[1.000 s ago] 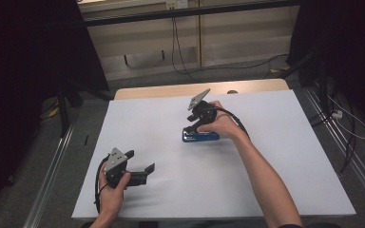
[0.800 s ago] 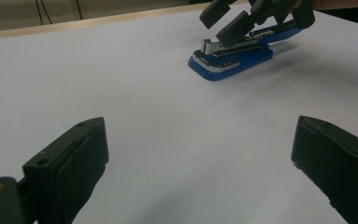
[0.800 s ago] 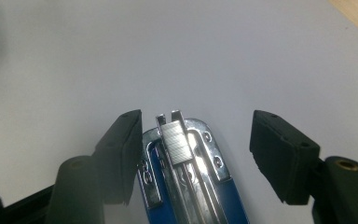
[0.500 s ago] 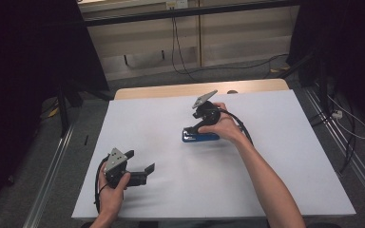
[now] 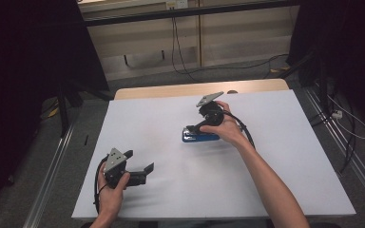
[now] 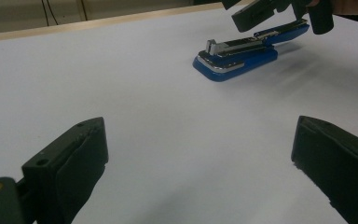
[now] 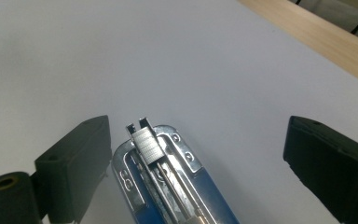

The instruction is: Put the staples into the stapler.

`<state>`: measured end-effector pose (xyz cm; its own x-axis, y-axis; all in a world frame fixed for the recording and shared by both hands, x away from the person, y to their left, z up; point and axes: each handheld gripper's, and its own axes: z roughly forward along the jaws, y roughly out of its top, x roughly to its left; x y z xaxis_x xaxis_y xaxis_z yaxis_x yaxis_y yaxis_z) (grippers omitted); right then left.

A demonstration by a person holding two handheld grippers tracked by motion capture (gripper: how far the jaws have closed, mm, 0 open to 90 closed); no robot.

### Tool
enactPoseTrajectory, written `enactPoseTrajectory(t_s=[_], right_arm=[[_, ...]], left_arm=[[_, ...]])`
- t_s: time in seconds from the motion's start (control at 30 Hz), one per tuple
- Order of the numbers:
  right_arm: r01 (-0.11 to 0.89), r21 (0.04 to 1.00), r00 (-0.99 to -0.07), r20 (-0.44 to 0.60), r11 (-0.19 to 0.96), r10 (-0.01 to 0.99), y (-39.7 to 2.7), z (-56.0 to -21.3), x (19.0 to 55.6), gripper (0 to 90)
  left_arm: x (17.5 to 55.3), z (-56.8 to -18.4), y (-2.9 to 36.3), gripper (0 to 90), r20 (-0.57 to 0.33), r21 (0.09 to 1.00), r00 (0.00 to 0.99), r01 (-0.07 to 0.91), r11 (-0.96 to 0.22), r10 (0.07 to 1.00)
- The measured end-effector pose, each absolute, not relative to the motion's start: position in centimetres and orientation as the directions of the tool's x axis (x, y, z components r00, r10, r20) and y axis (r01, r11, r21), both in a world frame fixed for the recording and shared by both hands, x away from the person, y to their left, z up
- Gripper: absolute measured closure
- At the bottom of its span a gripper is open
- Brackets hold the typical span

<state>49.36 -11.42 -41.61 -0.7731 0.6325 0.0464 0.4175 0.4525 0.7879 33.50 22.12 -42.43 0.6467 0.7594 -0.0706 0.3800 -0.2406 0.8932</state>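
Both grippers' jaws gape over the white table; dim room, probably curtained.

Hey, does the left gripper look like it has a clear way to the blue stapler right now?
Probably yes: bare white table lies between the open left gripper and the blue stapler, though the right gripper hovers over its far end.

The high view is looking down on the counter from above; both gripper views are skimming low, sharing the stapler.
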Motion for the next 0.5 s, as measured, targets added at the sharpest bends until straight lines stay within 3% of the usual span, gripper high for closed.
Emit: enactPoseTrajectory(t_s=[0.5], right_arm=[[0.431,0.833,-0.673,0.041,0.346,0.738,-13.2,-41.0,47.7,5.2]], left_arm=[[33.5,-42.5,22.1,3.9,-0.064,0.890,0.649,0.380,-0.251,0.758]])
